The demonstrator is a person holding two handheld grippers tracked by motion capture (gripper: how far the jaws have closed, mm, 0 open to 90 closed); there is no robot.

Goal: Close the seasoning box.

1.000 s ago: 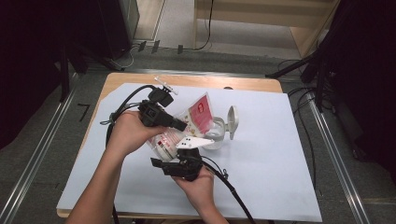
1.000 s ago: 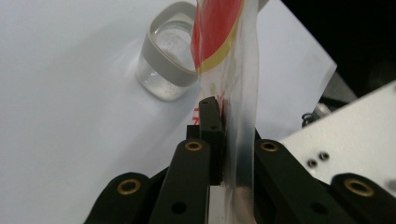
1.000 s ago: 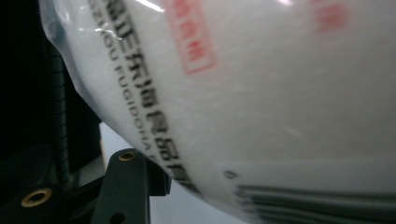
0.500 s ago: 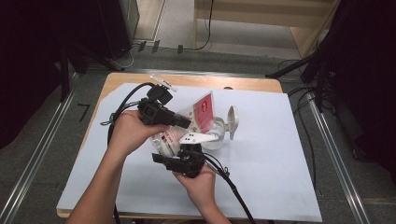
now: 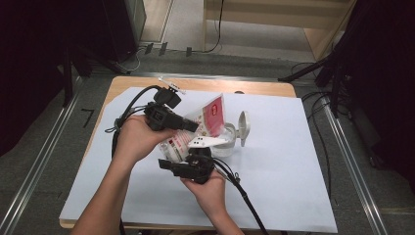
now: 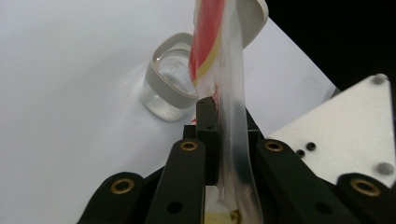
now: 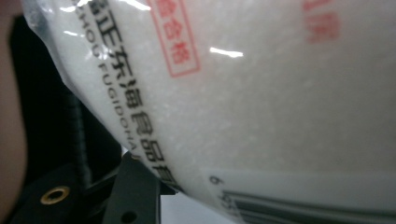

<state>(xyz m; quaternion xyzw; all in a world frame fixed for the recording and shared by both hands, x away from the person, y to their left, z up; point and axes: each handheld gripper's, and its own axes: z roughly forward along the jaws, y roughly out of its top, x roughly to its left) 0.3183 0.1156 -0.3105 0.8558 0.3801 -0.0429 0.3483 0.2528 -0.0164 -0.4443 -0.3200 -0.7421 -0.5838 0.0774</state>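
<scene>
A clear bag of white granules with a red label [image 5: 213,115] is held tilted, its top end over an open clear jar [image 5: 224,147] whose flip lid [image 5: 243,126] stands up. My left gripper [image 5: 193,126] is shut on the bag's thin film [image 6: 231,107] and has just been closing on it; the jar [image 6: 170,88] lies beyond the jaws. My right gripper [image 5: 190,155] is under the bag's full lower end. The bag [image 7: 261,93] bulges between its jaws, resting on one finger [image 7: 135,191]. Those jaws have just been opening a little.
The jar stands on a white sheet [image 5: 274,186] that covers a wooden table [image 5: 264,88]. Black cables [image 5: 129,105] trail from both grippers to the left and front. Metal rails run along both sides of the table, with dark floor beyond.
The right gripper has edged slightly up toward the bag's lower end. The bag, the jar and the left hand stay where they were.
</scene>
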